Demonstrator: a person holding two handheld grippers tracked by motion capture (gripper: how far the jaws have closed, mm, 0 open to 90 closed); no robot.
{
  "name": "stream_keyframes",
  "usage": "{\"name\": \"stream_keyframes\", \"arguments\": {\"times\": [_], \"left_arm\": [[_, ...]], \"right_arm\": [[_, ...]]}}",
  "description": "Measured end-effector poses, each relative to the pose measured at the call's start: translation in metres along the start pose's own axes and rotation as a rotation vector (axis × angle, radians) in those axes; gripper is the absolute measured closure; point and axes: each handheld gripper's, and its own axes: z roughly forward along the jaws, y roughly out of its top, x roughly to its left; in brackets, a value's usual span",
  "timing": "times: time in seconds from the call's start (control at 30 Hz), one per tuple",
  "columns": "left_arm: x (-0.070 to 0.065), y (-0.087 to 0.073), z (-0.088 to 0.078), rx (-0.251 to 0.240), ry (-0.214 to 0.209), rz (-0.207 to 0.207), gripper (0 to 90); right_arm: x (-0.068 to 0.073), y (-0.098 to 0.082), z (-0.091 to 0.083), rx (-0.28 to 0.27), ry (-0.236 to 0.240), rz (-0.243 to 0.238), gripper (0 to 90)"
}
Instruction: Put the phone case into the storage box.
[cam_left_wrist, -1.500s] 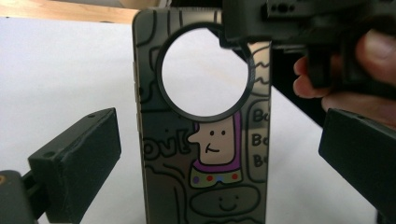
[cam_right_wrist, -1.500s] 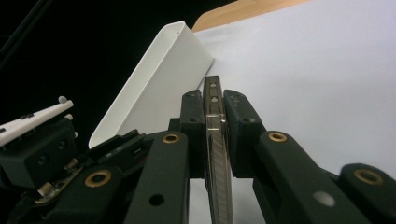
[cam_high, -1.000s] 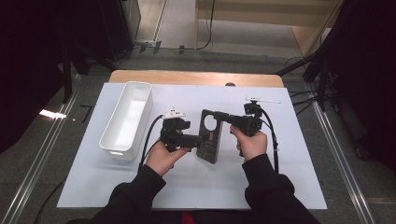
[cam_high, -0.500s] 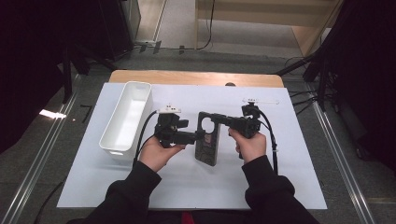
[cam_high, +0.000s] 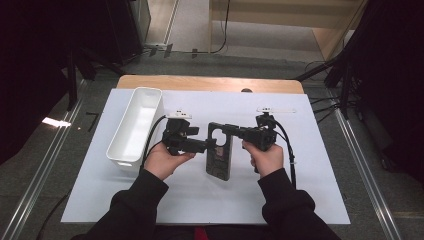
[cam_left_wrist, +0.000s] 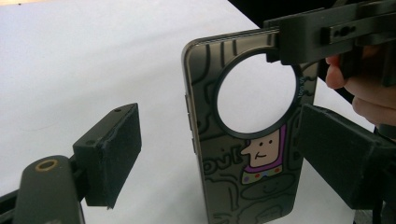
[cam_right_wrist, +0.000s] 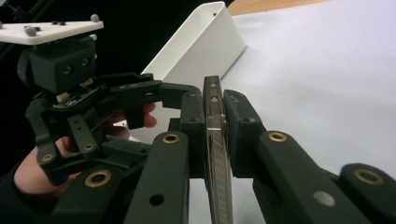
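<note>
The right gripper (cam_right_wrist: 214, 140) is clamped on the dark cartoon-printed phone case (cam_left_wrist: 247, 154), held edge-on above the white mat's (cam_high: 300, 200) middle. The left gripper's (cam_left_wrist: 233, 154) jaws, just closing, stand apart around it (pads not touching) — a skewed bite could twist the case free.

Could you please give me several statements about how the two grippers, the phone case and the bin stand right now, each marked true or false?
1. The right gripper is clamped on the edge of the phone case. True.
2. The left gripper is shut on the phone case. False: its jaws have just been closing, but one pad stands clear of the case, which is between them.
3. The phone case has a large round cut-out. True.
4. The phone case lies inside the white bin. False: it is held over the white mat, beside the bin.
5. The white bin holds a pile of cases. False: it looks empty.
</note>
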Motion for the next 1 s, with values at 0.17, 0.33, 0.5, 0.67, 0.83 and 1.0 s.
{"name": "stream_keyframes", "arguments": {"times": [0.17, 0.33, 0.5, 0.67, 0.83, 1.0], "left_arm": [[0.004, 0.002, -0.001, 0.004, -0.022, -0.004, 18.4], [0.007, 0.003, -0.001, 0.009, -0.047, -0.010, 20.8], [0.009, 0.003, 0.002, 0.022, -0.046, -0.012, 25.8], [0.012, 0.003, 0.002, 0.025, -0.044, -0.023, 28.9], [0.013, 0.002, 0.003, 0.035, -0.038, -0.041, 35.2], [0.013, 0.002, 0.006, 0.063, -0.046, -0.060, 40.7]], "right_arm": [[0.003, -0.001, -0.002, -0.007, 0.012, -0.016, 77.9], [0.005, -0.002, -0.003, -0.008, 0.020, -0.024, 77.9], [0.008, -0.004, -0.003, -0.012, 0.025, -0.035, 77.9], [0.010, -0.005, -0.002, -0.014, 0.035, -0.049, 77.9], [0.013, -0.005, 0.000, -0.012, 0.041, -0.056, 77.9], [0.014, -0.006, 0.001, -0.012, 0.044, -0.055, 77.9]]}}
